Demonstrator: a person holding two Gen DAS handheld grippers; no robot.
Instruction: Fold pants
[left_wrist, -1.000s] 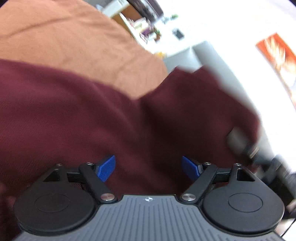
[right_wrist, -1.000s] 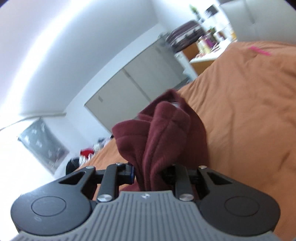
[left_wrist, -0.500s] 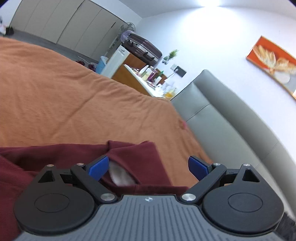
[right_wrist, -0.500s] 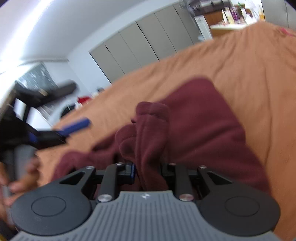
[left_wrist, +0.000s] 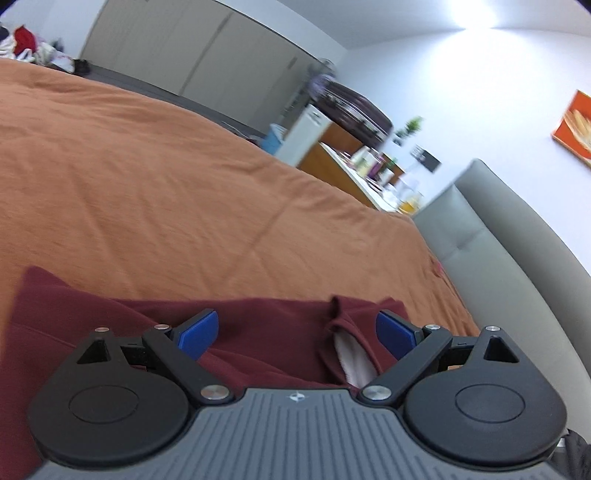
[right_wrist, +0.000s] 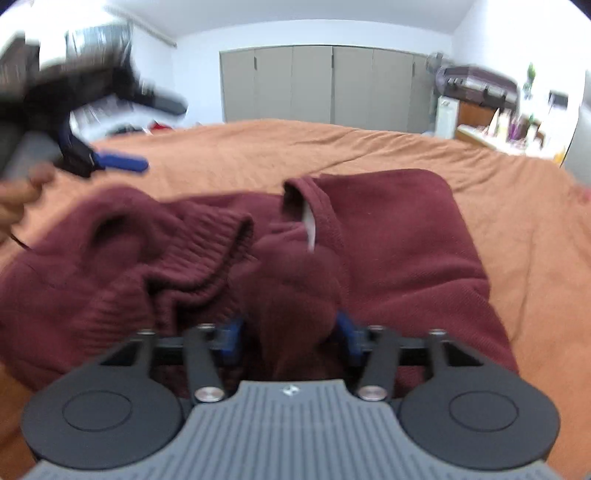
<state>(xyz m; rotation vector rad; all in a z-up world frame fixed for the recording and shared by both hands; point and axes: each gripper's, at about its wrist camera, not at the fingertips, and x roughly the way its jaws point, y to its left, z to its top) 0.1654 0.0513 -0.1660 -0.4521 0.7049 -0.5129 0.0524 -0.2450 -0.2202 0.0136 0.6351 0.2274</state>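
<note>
Now half-parted right fingers (right_wrist: 232, 338) around pants (right_wrist: 388, 236)

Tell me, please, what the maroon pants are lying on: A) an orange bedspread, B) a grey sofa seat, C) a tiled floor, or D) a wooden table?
A: the maroon pants lie crumpled on the orange bedspread, which surrounds them on all visible sides.

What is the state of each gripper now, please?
Left gripper: open wide, holding nothing, above the maroon pants.
Right gripper: jaws just opening, a fold of the pants between them.
</note>
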